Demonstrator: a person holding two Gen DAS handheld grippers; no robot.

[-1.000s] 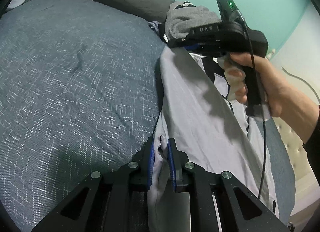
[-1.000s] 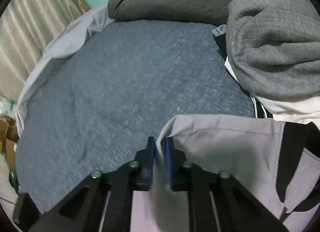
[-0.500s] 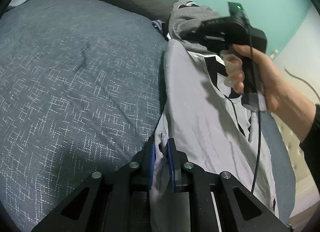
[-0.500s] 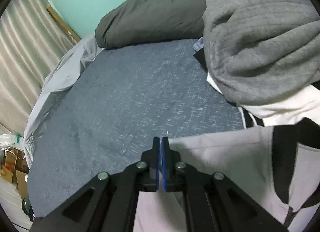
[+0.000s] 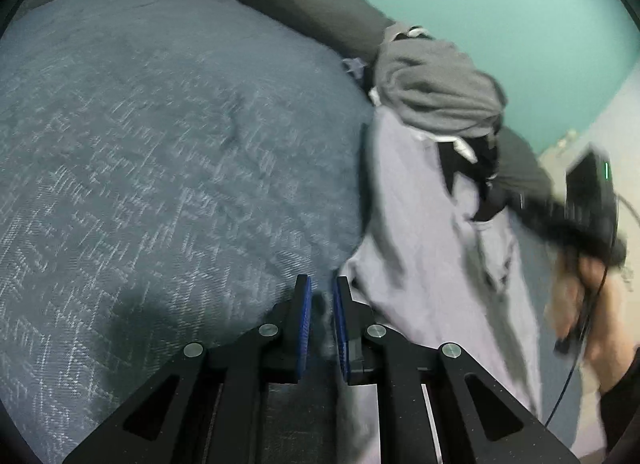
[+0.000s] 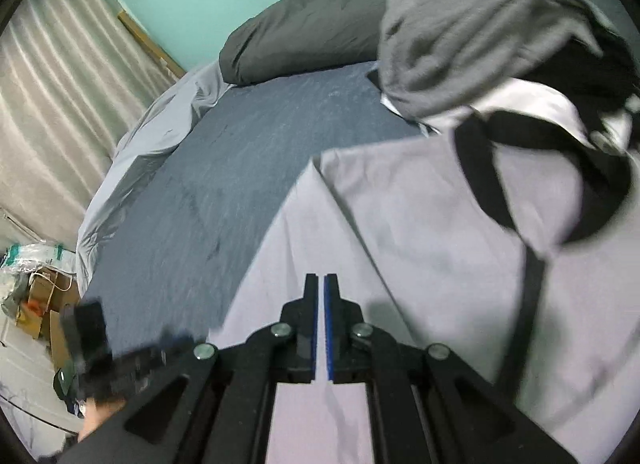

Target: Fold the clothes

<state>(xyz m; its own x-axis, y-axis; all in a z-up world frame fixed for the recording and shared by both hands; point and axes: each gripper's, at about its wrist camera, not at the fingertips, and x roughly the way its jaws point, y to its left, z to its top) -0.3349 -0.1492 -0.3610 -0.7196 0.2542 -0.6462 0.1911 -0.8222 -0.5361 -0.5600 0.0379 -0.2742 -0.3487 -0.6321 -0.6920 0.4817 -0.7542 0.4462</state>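
A light grey garment with black trim lies spread on the blue bedspread, one flap folded over itself. My left gripper sits at the garment's left edge. Its blue pads are a narrow gap apart, and blur hides whether cloth is between them. In the right wrist view it shows as a blur at the lower left, beside the garment's corner. My right gripper hovers over the flat cloth, pads together, holding nothing. The hand holding it is at the far right.
A pile of clothes topped by a grey sweatshirt sits just beyond the garment. A dark pillow lies against the teal wall. A pale sheet hangs off the bed's left side, with a curtain and cardboard boxes beyond.
My right gripper let go of the garment's far edge and swung back to the right. The garment now lies flat and folded. My left gripper has shifted left, off the cloth's edge.
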